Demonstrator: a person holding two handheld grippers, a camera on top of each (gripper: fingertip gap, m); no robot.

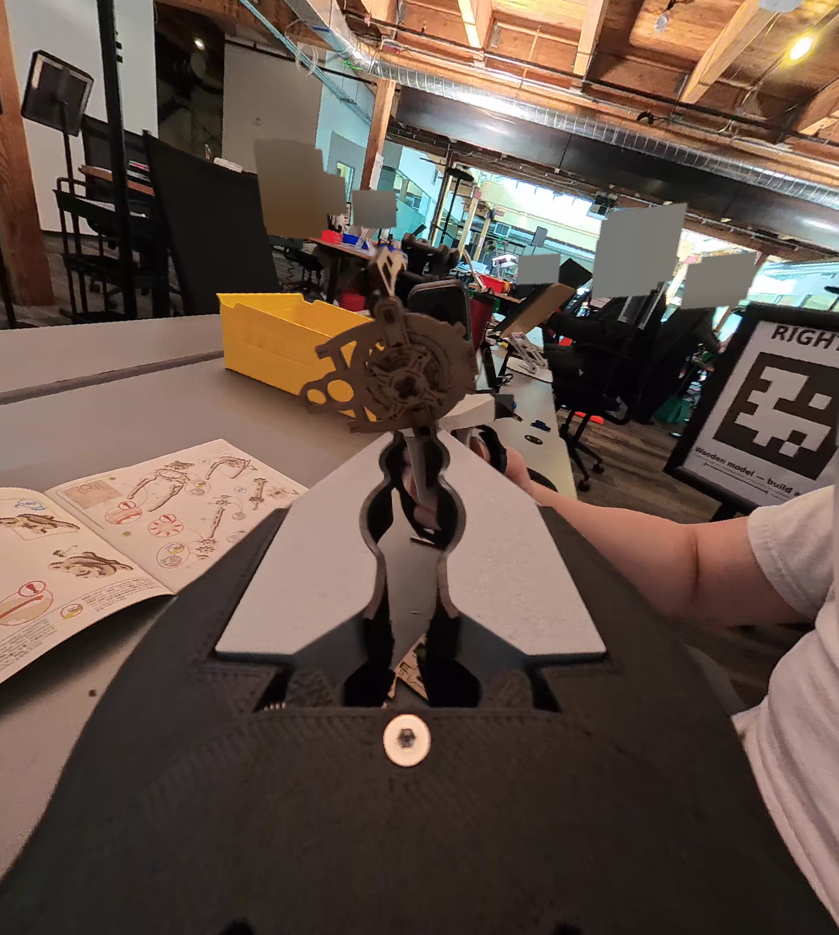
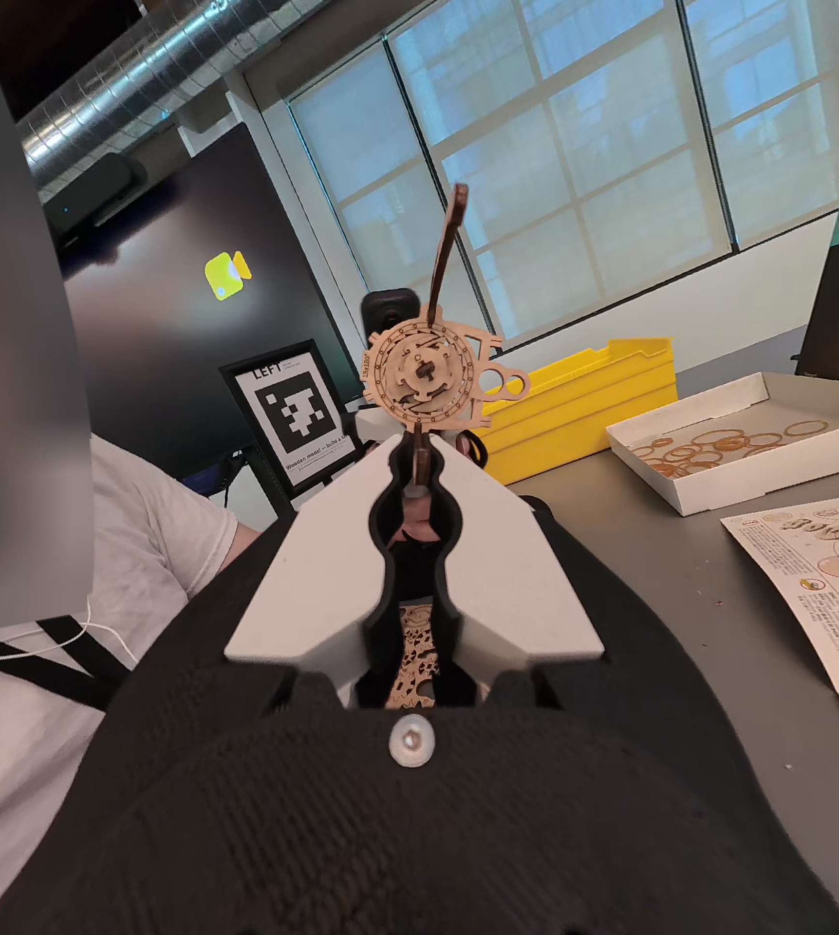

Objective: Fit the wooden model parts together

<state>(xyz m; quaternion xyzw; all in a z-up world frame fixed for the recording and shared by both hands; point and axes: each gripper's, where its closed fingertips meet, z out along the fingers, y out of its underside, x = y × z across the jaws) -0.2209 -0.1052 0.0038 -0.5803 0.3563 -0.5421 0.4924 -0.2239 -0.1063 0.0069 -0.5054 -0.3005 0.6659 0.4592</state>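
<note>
Bright daylight through large windows [image 2: 533, 167], warm ceiling lamp [image 1: 800, 48] glowing overhead. Strong wide-angle bending at edges. Wooden model [image 1: 397, 374] backlit and dark in left view, slightly soft.

Open workshop w/ timber ceiling, seen across a grey table [image 1: 103, 405].

We see exposed wood beams [image 1: 731, 55] overhead, a silver duct [image 1: 457, 86] running under them & a lit bulb [image 1: 800, 48]. Wood posts [image 1: 12, 202] stand on the left by a white wall. Black office chairs [image 1: 589, 364] & cluttered desks sit farther back on a wood-plank floor [image 1: 624, 445]. In the right wrist view a big gridded window [image 2: 584, 167] w/ shades lets in daylight, next to a dark monitor [image 2: 194, 303].
</note>
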